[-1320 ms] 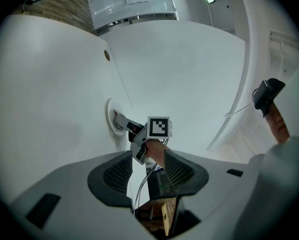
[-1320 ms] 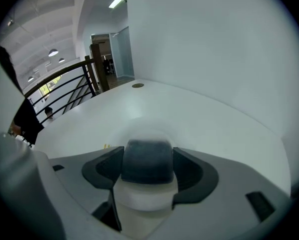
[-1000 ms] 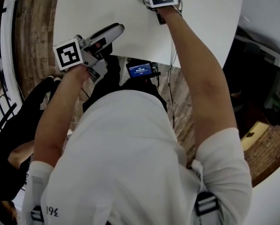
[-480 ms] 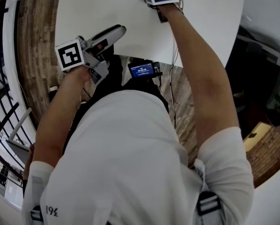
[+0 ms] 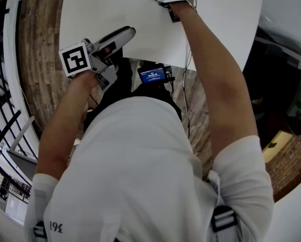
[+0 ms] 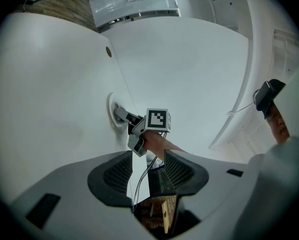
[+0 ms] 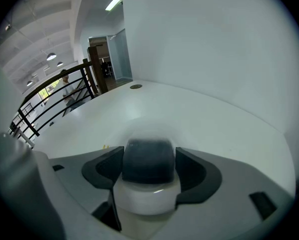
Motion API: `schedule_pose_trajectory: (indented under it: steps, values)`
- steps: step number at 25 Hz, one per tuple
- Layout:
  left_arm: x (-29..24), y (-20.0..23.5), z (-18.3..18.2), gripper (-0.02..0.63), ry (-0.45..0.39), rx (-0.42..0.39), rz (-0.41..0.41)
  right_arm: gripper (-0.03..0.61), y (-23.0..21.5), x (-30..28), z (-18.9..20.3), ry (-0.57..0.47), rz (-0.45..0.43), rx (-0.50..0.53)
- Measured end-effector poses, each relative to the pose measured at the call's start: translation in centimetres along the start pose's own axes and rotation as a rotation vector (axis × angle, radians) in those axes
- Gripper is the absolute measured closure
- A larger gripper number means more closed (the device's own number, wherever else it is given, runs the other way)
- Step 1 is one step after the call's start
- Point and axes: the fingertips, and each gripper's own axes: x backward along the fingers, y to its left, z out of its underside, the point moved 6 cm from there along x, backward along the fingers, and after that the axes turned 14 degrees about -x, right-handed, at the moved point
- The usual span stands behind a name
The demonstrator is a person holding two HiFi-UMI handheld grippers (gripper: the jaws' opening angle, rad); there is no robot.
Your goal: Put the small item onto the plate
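Since a second ago the right gripper [image 7: 149,159] has crept slightly toward the top edge of the head view, while the left gripper [image 6: 147,170] has barely shifted. We see the right jaws clamped on the small item [image 7: 148,184], dark above and white below. It is at the white plate [image 6: 110,109], left of centre in the left gripper view; we cannot tell whether they touch. The left jaws stand apart with nothing between them.

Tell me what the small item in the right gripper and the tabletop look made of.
Small item: a dull dark blue-grey upper part over a glossy white base with a faint highlight. It is likely plastic, though blur leaves ceramic open. Tabletop: smooth, uniform white with a soft sheen and no grain, probably laminate or painted board.
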Motion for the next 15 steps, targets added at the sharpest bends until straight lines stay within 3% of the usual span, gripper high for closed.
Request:
schedule_pose_trajectory:
  steps: [15]
  values:
    - [0.3,-1.8,0.8,0.414,-0.011,-0.029,0.014,0.242,-0.3,0.2,0.5,-0.011,0.005,-0.04]
